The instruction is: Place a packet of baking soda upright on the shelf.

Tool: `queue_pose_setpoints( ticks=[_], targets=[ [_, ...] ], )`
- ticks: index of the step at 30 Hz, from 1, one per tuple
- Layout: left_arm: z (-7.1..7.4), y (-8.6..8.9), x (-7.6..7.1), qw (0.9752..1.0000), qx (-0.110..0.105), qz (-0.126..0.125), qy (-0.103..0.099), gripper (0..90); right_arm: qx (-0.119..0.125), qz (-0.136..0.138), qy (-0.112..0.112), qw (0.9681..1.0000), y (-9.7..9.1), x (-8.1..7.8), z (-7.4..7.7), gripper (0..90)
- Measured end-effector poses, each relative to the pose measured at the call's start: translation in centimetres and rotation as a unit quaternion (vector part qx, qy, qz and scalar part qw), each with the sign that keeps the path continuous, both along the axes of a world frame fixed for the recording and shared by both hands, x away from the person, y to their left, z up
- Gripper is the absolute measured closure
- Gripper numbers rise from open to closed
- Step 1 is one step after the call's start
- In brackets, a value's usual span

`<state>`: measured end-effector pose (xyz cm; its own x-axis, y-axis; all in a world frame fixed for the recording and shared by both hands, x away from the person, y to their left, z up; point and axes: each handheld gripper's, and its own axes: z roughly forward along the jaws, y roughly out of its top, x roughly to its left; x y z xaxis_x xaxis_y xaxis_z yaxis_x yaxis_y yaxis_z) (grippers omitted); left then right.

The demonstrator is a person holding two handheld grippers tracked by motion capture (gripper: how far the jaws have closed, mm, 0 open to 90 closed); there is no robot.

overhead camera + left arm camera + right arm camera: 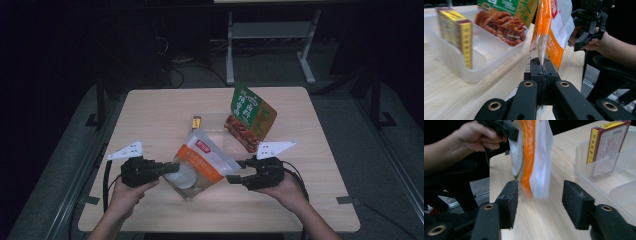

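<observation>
An orange and white snack pouch [200, 162] hangs tilted above the table's front middle. My left gripper [172, 168] is shut on its edge; in the left gripper view the jaws pinch the pouch [546, 37] at its seam. My right gripper [239, 170] stands open just right of the pouch, its fingers [509, 201] apart with the pouch [534, 155] a little beyond the gap. A clear plastic tray [486, 53] holds a yellow and red box [459, 32] upright and a green and orange packet [251, 119] leaning at its right end.
The wooden table [150, 115] has bare room at left and along the front edge. A white table frame [270, 35] and cables stand on the dark floor behind. A person's forearms come in from the bottom.
</observation>
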<state>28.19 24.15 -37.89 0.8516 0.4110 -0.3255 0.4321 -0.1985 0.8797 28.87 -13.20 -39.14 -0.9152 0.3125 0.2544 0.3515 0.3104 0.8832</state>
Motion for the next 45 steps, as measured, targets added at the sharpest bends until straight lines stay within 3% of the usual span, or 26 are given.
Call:
queue_pose_setpoints(
  ticks=[4, 12, 20, 25, 30, 35, 37, 39, 42, 45],
  targets=[
    [-0.3, -0.9, 0.0, 0.9999, -0.005, -0.014, 0.006, 90.0, 0.014, 0.005, -0.002, 0.9999, -0.1, 0.0, 0.1, 56.1],
    [-0.5, -1.7, -0.2, 0.9995, -0.012, -0.027, 0.008, 90.0, 0.014, 0.017, 0.002, 0.9997, 0.2, -0.1, -0.1, 69.6],
    [-0.6, -1.8, -0.1, 0.9995, -0.015, -0.027, 0.01, 90.0, 0.006, 0.025, 0.003, 0.9997, 0.6, -0.2, -0.3, 86.6],
    [-0.8, -2.0, -0.1, 0.9995, -0.009, -0.029, 0.008, 89.9, -0.002, 0.027, -0.004, 0.9996, 0.5, -0.3, -0.3, 89.8],
    [-1.1, -2.7, 0.1, 0.9995, 0.016, -0.029, -0.004, 89.6, -0.006, 0.051, -0.01, 0.9986, 0.3, -0.5, -0.1, 90.0],
    [-1.5, -3.1, 0.6, 0.9993, 0.025, -0.027, -0.007, 87.8, 0.011, 0.064, -0.002, 0.9979, -0.1, -0.5, 0.1, 90.0],
    [-1.6, -3.2, 0.6, 0.9983, 0.051, -0.013, -0.024, 79.0, 0.018, 0.069, 0.001, 0.9974, -0.2, -0.4, 0.2, 90.0],
    [-1.7, -3.1, 0.7, 0.9975, 0.066, -0.004, -0.025, 66.4, 0.015, 0.072, -0.003, 0.9973, -0.1, -0.5, 0.3, 90.0],
    [-1.9, -2.9, 0.7, 0.9958, 0.085, 0.006, -0.033, 57.9, 0.013, 0.076, 0.002, 0.997, 0.2, -0.6, 0.2, 90.0],
    [-2.4, -2.5, 0.6, 0.9924, 0.116, 0.004, -0.04, 54.5, 0.023, 0.072, -0.005, 0.9971, -0.3, -0.6, 0.6, 90.0]
  ],
)
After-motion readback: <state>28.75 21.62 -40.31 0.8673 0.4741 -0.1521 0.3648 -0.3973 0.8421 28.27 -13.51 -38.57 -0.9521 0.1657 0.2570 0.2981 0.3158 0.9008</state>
